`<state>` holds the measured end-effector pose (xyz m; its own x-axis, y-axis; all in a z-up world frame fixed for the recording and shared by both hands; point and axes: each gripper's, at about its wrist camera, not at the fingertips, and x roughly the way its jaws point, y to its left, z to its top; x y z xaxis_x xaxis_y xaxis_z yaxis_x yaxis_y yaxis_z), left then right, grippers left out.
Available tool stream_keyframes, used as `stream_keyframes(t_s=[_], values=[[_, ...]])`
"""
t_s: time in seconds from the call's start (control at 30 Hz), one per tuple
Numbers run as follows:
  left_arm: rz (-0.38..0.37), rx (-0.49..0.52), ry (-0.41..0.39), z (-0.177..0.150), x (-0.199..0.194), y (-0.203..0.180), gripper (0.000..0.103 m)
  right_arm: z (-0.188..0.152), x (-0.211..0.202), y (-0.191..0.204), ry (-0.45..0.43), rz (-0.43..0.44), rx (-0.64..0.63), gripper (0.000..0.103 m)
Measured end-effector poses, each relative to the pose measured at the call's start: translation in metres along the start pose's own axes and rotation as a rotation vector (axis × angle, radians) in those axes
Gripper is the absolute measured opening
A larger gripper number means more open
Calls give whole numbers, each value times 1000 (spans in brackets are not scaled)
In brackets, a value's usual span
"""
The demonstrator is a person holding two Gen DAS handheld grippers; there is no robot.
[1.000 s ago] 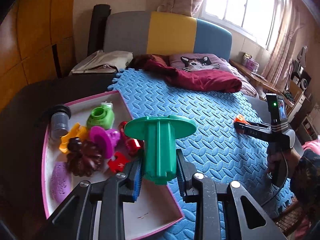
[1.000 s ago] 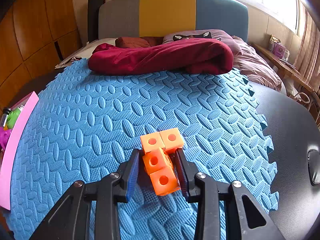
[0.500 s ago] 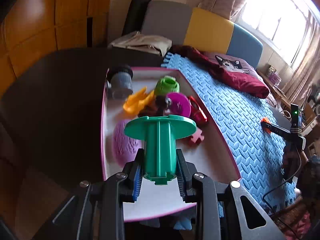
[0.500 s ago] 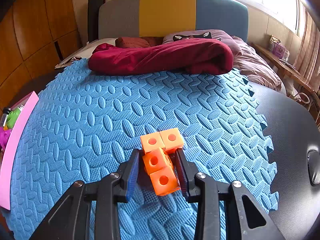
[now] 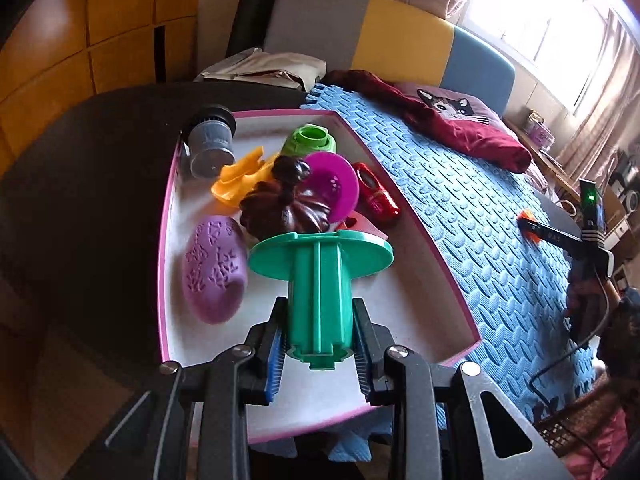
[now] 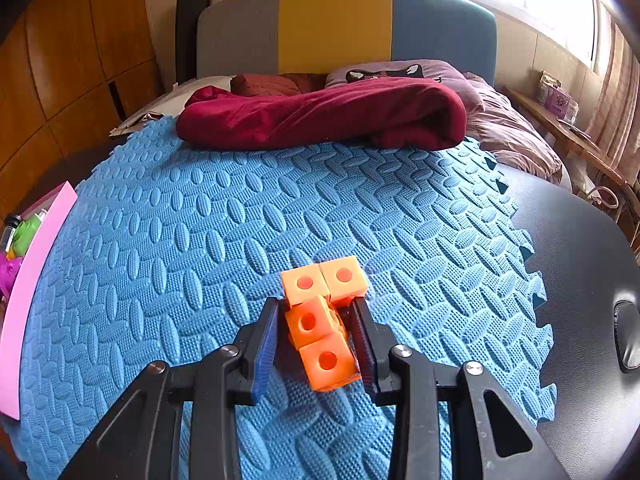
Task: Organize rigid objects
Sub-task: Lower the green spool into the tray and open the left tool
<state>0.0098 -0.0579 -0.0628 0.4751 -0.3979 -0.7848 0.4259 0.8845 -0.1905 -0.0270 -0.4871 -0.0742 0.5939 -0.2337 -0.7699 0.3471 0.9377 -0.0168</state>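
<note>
My left gripper (image 5: pixel 320 309) is shut on a green spool (image 5: pixel 320 280), holding it by its ribbed stem with the wide flange forward. It hangs above the near part of the pink-rimmed white tray (image 5: pixel 414 320). My right gripper (image 6: pixel 316 312) rests on the blue foam mat (image 6: pixel 200 240), its pads closed on a chain of orange cubes (image 6: pixel 320 324) with round holes. In the left wrist view the right gripper (image 5: pixel 560 236) shows far right, with the orange cubes (image 5: pixel 527 216) at its tip and a person's hand (image 5: pixel 580 296) on its handle.
The tray holds a grey cup (image 5: pixel 211 148), green cap (image 5: pixel 310 142), yellow piece (image 5: pixel 240 180), brown flower mould (image 5: pixel 286 204), magenta disc (image 5: pixel 334 190), red toy (image 5: pixel 376 196) and purple oval (image 5: pixel 214 268). A red blanket (image 6: pixel 320 120) lies behind the mat. A dark tabletop (image 6: pixel 580 260) surrounds it.
My left gripper has swung left from the mat's edge to above the tray and sunk a little, still holding the green spool. The right gripper and orange cubes have not moved.
</note>
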Motion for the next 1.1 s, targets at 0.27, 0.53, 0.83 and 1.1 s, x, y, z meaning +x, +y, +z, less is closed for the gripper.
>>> stream_keyframes(t_s=[0.27,0.53,0.83,1.1], values=[[43,43,37,-5,24,-1,30,0,0,0,-1,-7,-6,35],[41,30,34,-6,25,1,31,0,0,1,-1,-8,-9,35],[70,49,27,-6,23,-1,31,0,0,1,-1,-10,-10,35],[124,45,18,-5,24,5,30,0,0,1,-1,-16,-16,35]])
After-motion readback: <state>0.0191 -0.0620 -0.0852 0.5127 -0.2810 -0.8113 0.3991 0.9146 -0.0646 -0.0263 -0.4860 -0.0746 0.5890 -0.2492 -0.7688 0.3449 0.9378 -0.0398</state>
